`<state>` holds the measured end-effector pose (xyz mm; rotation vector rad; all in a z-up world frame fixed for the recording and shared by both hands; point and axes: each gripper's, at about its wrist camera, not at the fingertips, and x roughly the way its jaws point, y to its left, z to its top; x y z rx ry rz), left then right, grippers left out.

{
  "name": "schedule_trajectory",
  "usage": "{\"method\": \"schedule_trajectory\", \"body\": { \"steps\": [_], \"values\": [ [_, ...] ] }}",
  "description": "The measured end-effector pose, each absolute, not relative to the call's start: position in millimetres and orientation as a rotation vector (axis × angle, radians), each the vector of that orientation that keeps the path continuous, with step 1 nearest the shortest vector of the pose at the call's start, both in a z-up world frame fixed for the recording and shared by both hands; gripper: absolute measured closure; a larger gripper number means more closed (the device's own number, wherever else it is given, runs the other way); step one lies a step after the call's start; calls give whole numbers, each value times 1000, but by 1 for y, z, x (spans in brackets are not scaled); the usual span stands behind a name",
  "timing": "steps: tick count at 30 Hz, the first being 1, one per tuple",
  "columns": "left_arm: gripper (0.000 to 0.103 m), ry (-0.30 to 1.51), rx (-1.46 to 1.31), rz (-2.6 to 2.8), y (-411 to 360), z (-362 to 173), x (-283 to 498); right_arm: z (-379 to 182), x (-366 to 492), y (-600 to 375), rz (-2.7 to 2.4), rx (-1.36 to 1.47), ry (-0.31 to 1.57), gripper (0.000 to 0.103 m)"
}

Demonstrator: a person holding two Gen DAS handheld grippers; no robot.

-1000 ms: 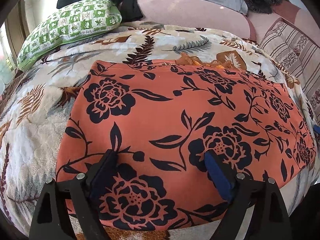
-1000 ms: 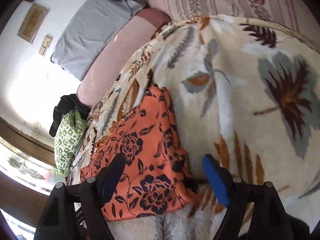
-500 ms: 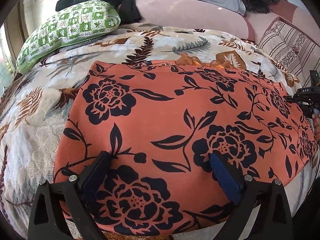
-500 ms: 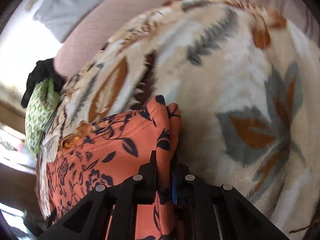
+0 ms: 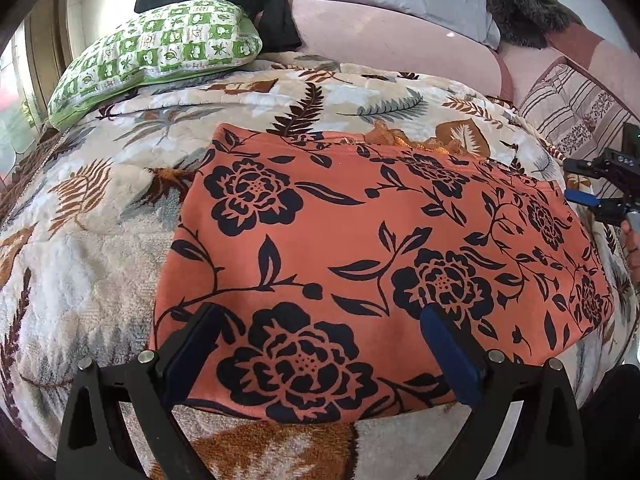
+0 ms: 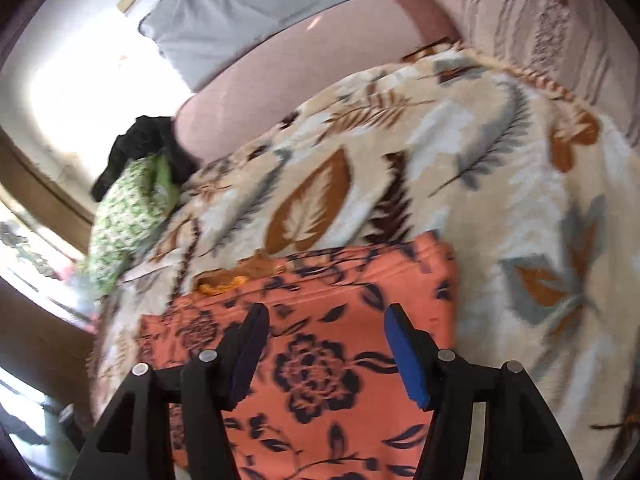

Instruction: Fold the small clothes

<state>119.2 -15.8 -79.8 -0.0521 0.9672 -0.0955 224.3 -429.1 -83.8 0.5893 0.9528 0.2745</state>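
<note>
the orange floral cloth (image 5: 380,248) lies spread flat on the leafy blanket (image 5: 80,240), folded into a rough rectangle. half a second ago the right gripper (image 6: 326,344) was pinched shut on its far right corner; now it has let go and hangs spread wide above that end, so that fold looks set down. the left gripper (image 5: 320,332) stays splayed and empty over the near edge. a green pillow (image 5: 160,52) sits beyond.

A leaf-print blanket (image 5: 120,208) covers the bed, bearing the orange floral garment (image 5: 360,248) and a green checked pillow (image 5: 160,52).
</note>
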Motion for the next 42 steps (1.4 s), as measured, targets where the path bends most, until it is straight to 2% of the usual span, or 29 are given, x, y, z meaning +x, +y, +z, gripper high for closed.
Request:
{"method": "schedule_trajectory", "body": {
  "steps": [2, 3, 4, 5, 7, 9, 13, 15, 18, 20, 23, 26, 28, 29, 31, 33, 36, 39, 42],
  "values": [
    [3, 978, -51, -89, -12, -81, 118, -115, 246, -447, 195, 600, 983, 39],
    [3, 986, -48, -84, -10, -82, 118, -139, 256, -469, 93, 643, 1021, 46],
    [3, 990, -46, -82, -8, -82, 117, -158, 256, -495, 73, 817, 1002, 60],
    [3, 981, -49, -80, -5, -81, 115, -164, 249, -513, 64, 986, 961, 69],
    [3, 977, -65, -62, 0, -82, 115, -144, 238, -508, 111, 937, 925, 63],
    [3, 983, -91, -57, 3, -83, 116, -123, 220, -490, 143, 842, 923, 38],
    [3, 980, -91, -61, 0, -79, 109, -97, 157, -443, 278, 794, 889, 35],
    [3, 976, -73, -62, -2, -76, 105, -101, 128, -420, 356, 795, 894, 27],
    [3, 1000, -66, -52, -3, -75, 102, -142, 107, -416, 304, 747, 976, 29],
    [3, 1000, -64, -55, -2, -71, 97, -155, 98, -438, 229, 904, 959, 45],
    [3, 983, -64, -41, -1, -67, 89, -116, 78, -430, 247, 859, 855, 29],
    [3, 996, -94, -46, -2, -66, 87, -107, 66, -411, 387, 844, 824, 18],
    [3, 991, -77, -55, -5, -62, 84, -136, 72, -415, 261, 816, 928, 18],
    [3, 983, -61, -61, -7, -59, 81, -158, 73, -424, 188, 903, 982, 24],
    [3, 961, -28, -63, -9, -55, 76, -154, 60, -439, 199, 1049, 881, 24],
    [3, 960, -23, -46, -8, -56, 76, -134, 52, -433, 222, 960, 839, 23],
    [3, 986, -78, -41, -5, -61, 81, -133, 48, -426, 299, 921, 841, 22],
    [3, 1017, -80, -47, -5, -70, 86, -167, 50, -439, 228, 1023, 865, 22],
    [3, 1046, -70, -15, -2, -80, 89, -151, 48, -440, 250, 984, 811, 21]
  ]
}}
